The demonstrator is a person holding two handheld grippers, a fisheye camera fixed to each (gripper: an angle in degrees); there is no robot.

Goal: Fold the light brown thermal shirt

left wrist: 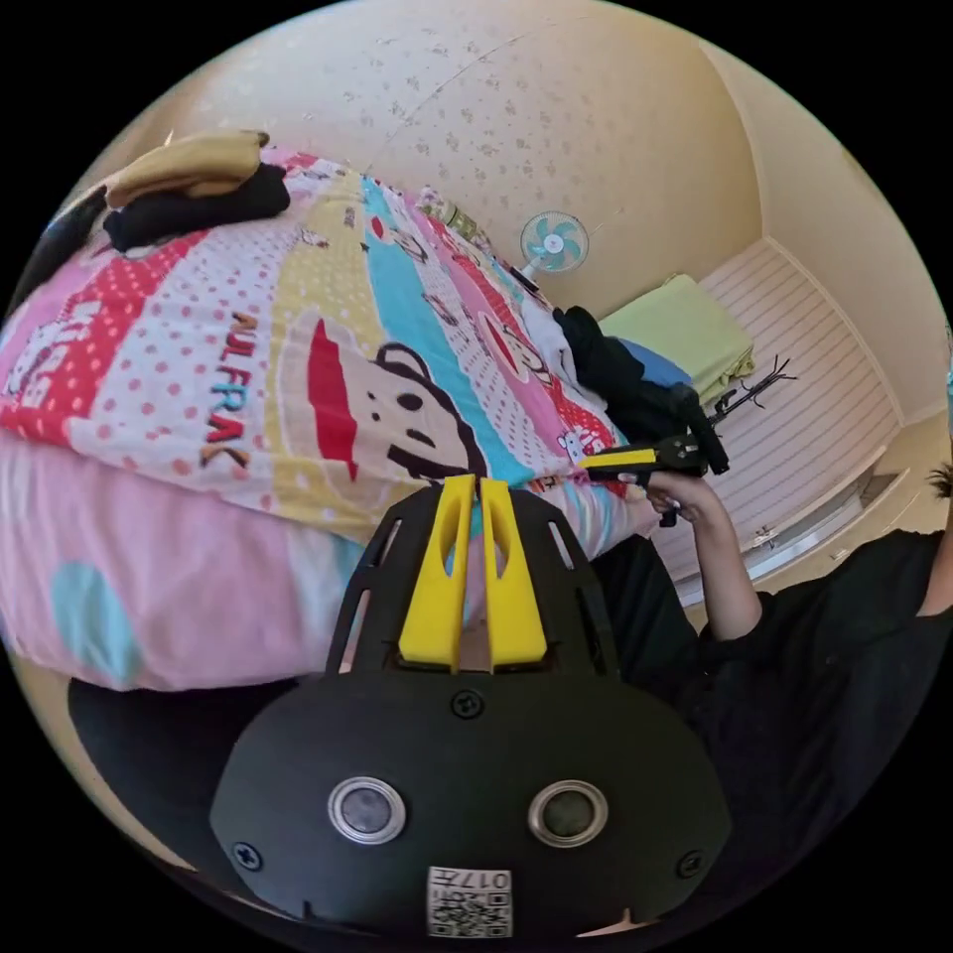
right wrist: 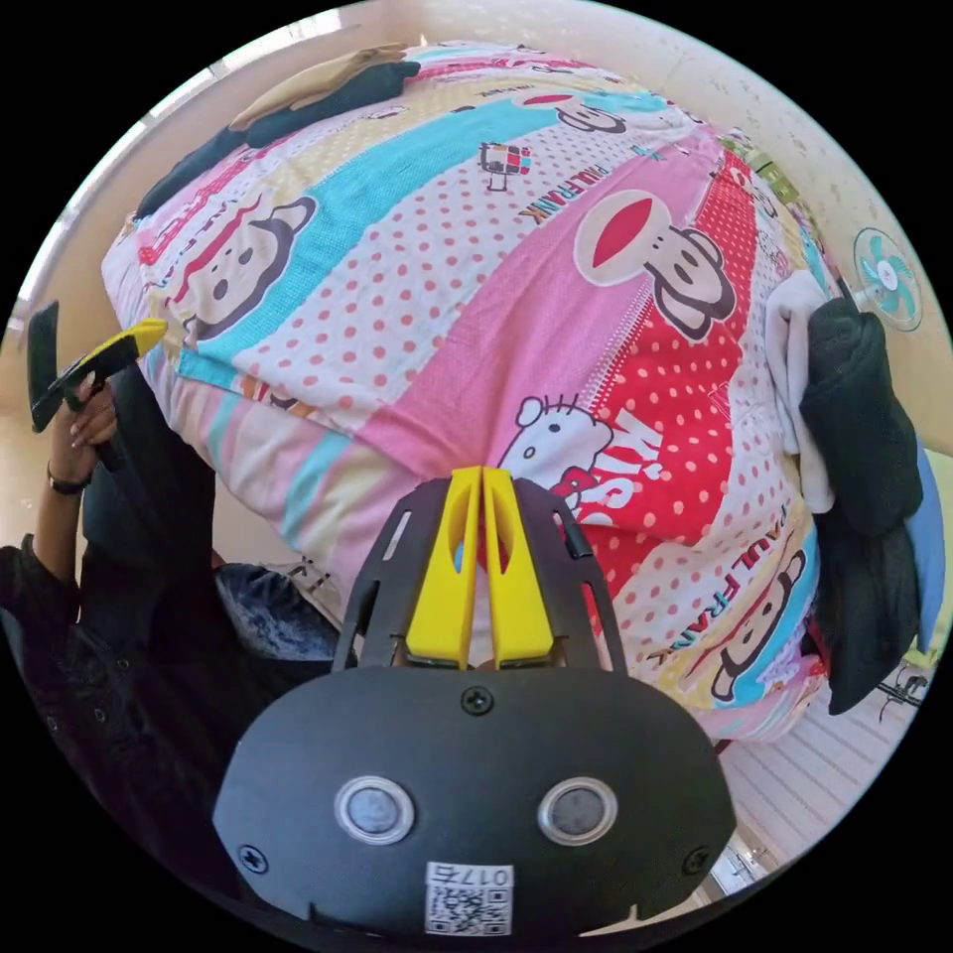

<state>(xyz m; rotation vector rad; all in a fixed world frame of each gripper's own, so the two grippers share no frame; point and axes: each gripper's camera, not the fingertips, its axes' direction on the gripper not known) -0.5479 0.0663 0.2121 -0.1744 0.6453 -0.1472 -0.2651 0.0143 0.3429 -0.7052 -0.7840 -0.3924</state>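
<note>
1. The shirt [left wrist: 189,164] is light brown, close to mustard in the left gripper view.
2. State: folded into a flat, compact bundle.
3. Position: on top of a folded black garment [left wrist: 194,208], at the far edge of the bed [left wrist: 129,328].
4. In the right gripper view the shirt [right wrist: 328,71] appears as a thin tan strip on the same black garment [right wrist: 298,109].
</note>
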